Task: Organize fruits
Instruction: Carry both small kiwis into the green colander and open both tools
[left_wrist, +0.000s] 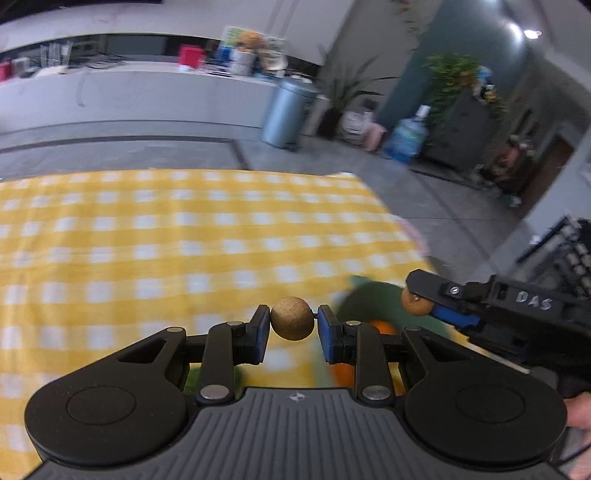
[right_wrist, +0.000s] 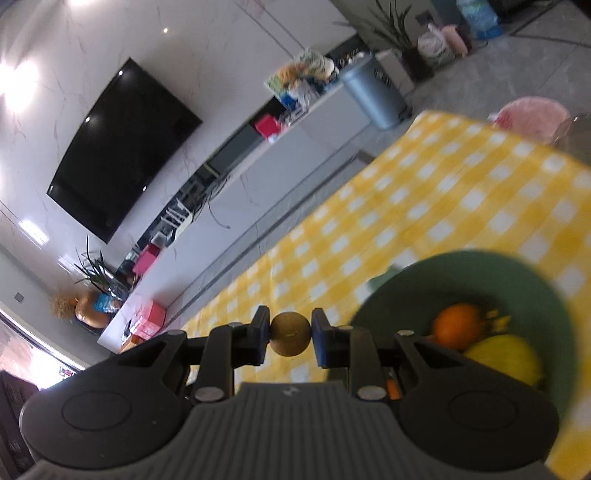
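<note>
A living room with a wall-mounted black television (right_wrist: 122, 147) is framing the counter under its yellow-and-white checked cloth (left_wrist: 166, 236). The left tool (left_wrist: 293, 325) is pinching a small round, rough tan-brown fruit (left_wrist: 293, 318); the right tool (right_wrist: 290, 334) is clamping a smoother brown ball-shaped fruit (right_wrist: 290, 334) just beside the matte green bowl (right_wrist: 517, 280), which is cradling a glossy orange (right_wrist: 456, 325) and a waxy yellow lemon (right_wrist: 506, 360). Best move, I'd say: carrying each fruit over the rim, lowering gently, releasing late.
</note>
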